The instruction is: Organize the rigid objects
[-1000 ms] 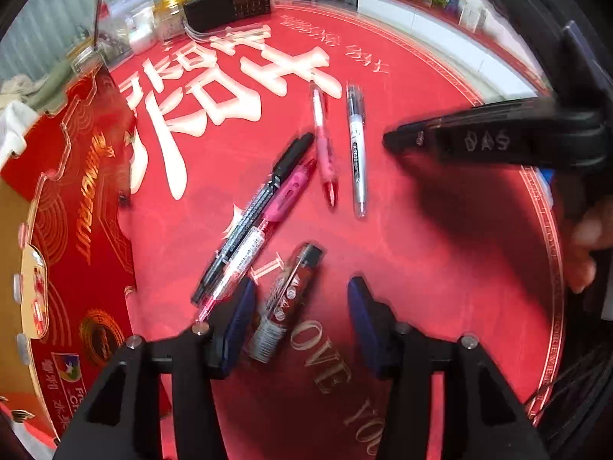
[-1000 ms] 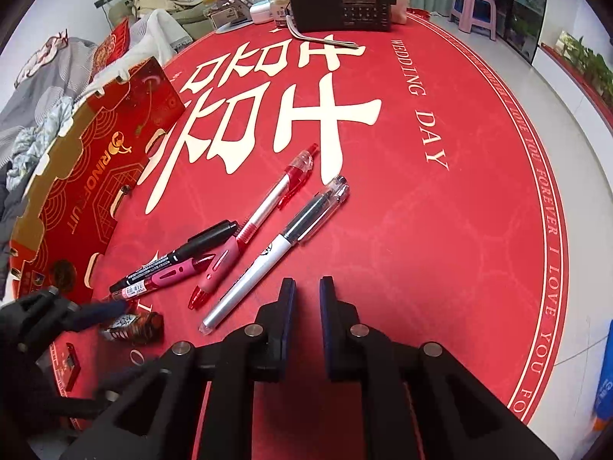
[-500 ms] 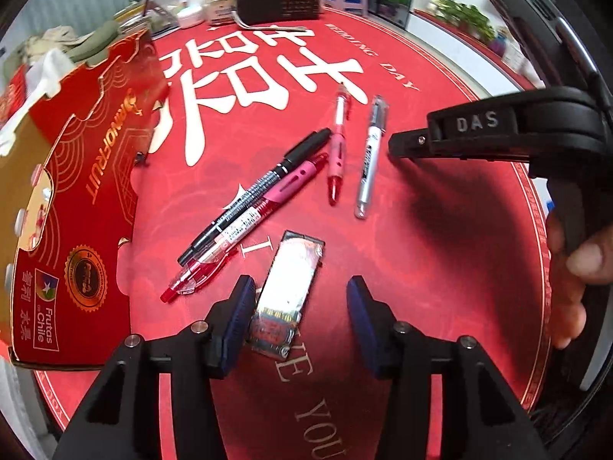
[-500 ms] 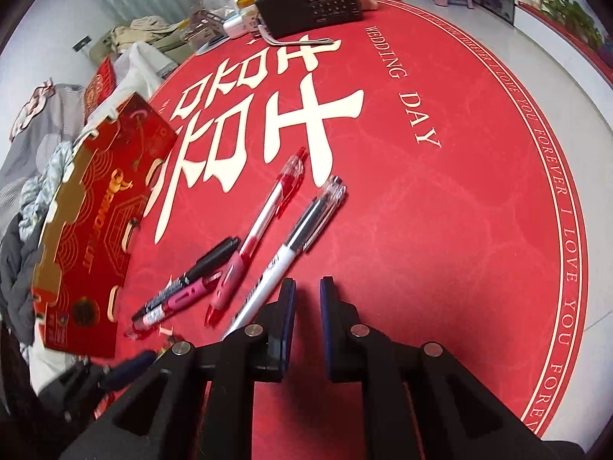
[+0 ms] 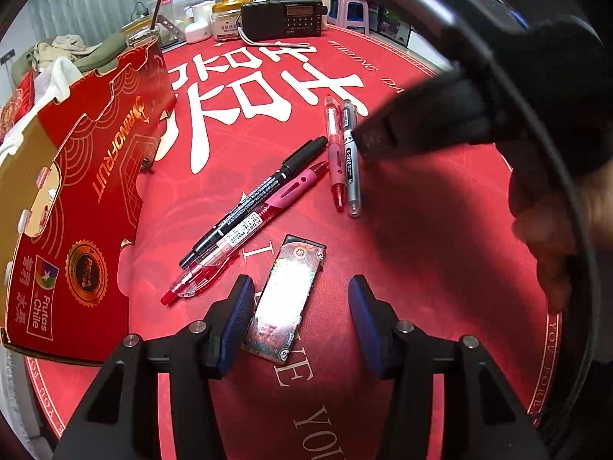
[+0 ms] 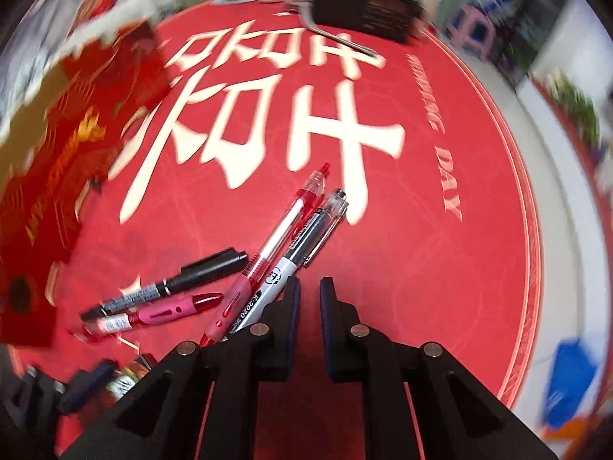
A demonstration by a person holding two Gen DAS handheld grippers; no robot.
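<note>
A red Rinofruit gift box (image 5: 76, 199) stands open at the left edge of a round red wedding-day mat (image 5: 440, 268), where scattered stationery awaits sorting. Beside it, a black marker (image 5: 256, 199) and a pink-grip red pen (image 5: 260, 222) lie touching side by side, angled toward the box. The left gripper (image 5: 300, 320) hovers low with its blue-padded jaws spread wide and holding nothing, a small glossy rectangular card-like packet (image 5: 285, 297) lying flat between them, nearer the left pad. Further right, a red gel pen (image 5: 334, 153) and a silver K-2020 pen (image 5: 350, 161) rest parallel and touching. The right gripper (image 6: 309, 306) sits directly over their lower ends, its jaws nearly together with only a narrow gap and nothing gripped; its view is blurred. The risks look plain: the flat packet offers little edge, so closing jaws could skid over its glossy face or push it into the pink pen's tip. On the right, near-closed jaws cannot straddle a pen, and because the two pens touch, a nudge could roll both away or catch the wrong one.
</note>
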